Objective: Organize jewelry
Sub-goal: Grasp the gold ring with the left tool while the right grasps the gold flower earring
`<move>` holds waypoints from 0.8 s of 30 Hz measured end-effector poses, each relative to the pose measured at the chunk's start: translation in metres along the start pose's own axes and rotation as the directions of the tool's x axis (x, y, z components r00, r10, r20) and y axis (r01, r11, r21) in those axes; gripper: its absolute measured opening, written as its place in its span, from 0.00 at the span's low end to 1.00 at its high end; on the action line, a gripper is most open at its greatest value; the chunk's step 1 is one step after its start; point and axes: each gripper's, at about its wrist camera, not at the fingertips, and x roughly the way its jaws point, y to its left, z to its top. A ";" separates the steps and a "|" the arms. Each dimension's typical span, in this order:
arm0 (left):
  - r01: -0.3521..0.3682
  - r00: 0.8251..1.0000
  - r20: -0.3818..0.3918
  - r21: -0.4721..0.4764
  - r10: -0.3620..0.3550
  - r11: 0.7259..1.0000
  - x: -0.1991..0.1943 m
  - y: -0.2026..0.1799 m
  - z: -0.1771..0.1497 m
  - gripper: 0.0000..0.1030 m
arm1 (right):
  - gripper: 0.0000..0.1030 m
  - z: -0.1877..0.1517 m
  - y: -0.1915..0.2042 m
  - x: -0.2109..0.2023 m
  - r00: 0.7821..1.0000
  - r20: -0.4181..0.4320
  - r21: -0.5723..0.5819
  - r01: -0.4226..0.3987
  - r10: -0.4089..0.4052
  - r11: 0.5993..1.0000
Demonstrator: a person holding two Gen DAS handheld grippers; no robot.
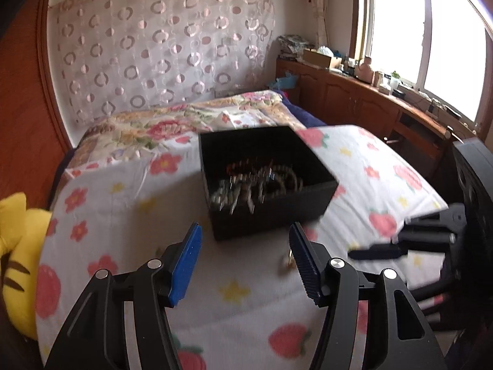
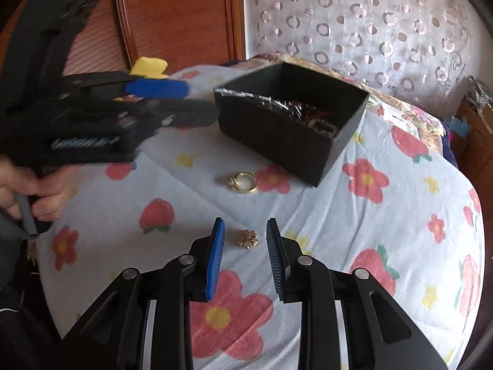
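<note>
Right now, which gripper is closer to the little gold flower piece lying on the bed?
Right. The right gripper is open with the gold flower piece lying between its fingers, untouched. The left gripper is open, up by the black box.

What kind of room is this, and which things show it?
Most likely a bedroom: a bed with a flower-print sheet and a folded floral quilt, a plush toy beside it, and a window above wooden cabinets.

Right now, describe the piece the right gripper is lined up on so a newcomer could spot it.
Start at the black box on the flowered bedspread. In front of it lies a gold ring; nearer still, between the open fingers of the right gripper, sits a small flower-shaped gold piece. It is solid and petalled, whereas the ring is an open hoop.
</note>
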 end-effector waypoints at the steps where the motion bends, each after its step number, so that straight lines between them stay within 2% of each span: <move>1: 0.007 1.000 -0.009 -0.005 -0.007 1.000 0.000 0.001 -0.005 0.55 | 0.30 0.001 -0.001 0.002 1.000 -0.007 0.002 0.005 -0.005 1.000; 6: 0.005 0.998 -0.059 0.017 -0.004 1.000 0.008 0.001 -0.020 0.55 | 0.31 0.003 0.002 0.010 0.999 -0.029 -0.010 0.019 -0.020 1.000; 8: 0.002 0.997 -0.079 0.027 0.000 1.000 0.013 0.000 -0.020 0.55 | 0.26 0.003 0.001 0.009 0.999 -0.029 -0.020 0.024 -0.025 1.000; 9: 0.003 0.996 -0.088 0.028 -0.001 1.000 0.016 0.000 -0.020 0.55 | 0.16 0.003 0.003 0.009 0.999 -0.027 -0.029 0.018 -0.019 0.999; 13: 0.025 0.993 -0.115 0.037 -0.020 0.999 0.023 -0.006 -0.023 0.51 | 0.16 0.003 0.004 0.006 0.999 -0.027 -0.056 0.028 -0.030 0.998; 21: 0.077 0.989 -0.135 0.097 -0.063 0.992 0.031 -0.030 -0.026 0.47 | 0.16 0.004 -0.026 -0.013 0.998 0.022 0.014 0.052 -0.052 0.999; 24: 0.083 0.987 -0.147 0.110 -0.067 0.990 0.037 -0.038 -0.024 0.40 | 0.16 0.005 -0.033 -0.019 0.998 0.037 0.032 0.055 -0.057 0.998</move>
